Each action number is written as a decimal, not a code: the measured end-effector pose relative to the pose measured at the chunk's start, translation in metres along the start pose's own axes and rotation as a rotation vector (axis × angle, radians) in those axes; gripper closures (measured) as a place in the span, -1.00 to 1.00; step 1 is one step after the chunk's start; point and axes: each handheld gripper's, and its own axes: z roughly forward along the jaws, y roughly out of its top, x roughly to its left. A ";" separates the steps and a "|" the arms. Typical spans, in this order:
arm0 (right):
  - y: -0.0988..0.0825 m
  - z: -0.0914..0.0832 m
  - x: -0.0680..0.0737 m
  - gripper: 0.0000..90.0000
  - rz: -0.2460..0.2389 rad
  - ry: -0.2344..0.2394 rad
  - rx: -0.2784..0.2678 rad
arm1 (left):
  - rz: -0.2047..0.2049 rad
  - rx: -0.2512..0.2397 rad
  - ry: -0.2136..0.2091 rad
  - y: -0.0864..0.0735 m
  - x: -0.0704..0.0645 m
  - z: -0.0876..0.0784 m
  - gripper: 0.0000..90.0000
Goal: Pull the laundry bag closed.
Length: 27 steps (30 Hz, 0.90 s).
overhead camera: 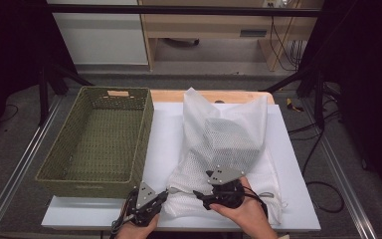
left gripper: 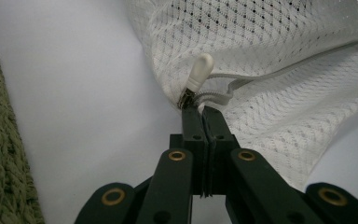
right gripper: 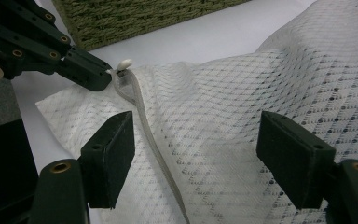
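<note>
Beside basket (overhead camera: pixel 99 139) | left hand-held gripper (left gripper: pixel 199 112) clamps zipper pull (left gripper: pixel 199 72) | right hand-held gripper (right gripper: pixel 193 154) wide apart

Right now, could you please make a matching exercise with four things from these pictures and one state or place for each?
Things:
1. left gripper
2. right gripper
3. woven basket
4. mesh bag

States:
A. lies on the white table, something dark inside
B. shut at the zipper pull
C. open, over the mesh
D. stands left of the bag, nothing inside

Pairs: 1-B, 2-C, 3-D, 4-A
</note>
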 end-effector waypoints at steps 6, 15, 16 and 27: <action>0.004 0.003 -0.001 -0.36 0.000 -0.002 0.010 | -0.007 -0.006 -0.003 0.001 0.001 -0.001 0.99; 0.018 0.006 0.001 -0.23 -0.025 0.005 0.029 | -0.001 -0.017 -0.023 0.004 0.003 -0.002 0.99; 0.019 0.006 0.001 -0.21 -0.029 0.007 0.031 | 0.001 -0.016 -0.027 0.005 0.004 -0.002 0.99; 0.033 0.016 0.003 0.01 -0.030 0.044 0.040 | 0.051 -0.014 -0.046 0.009 0.006 -0.005 0.99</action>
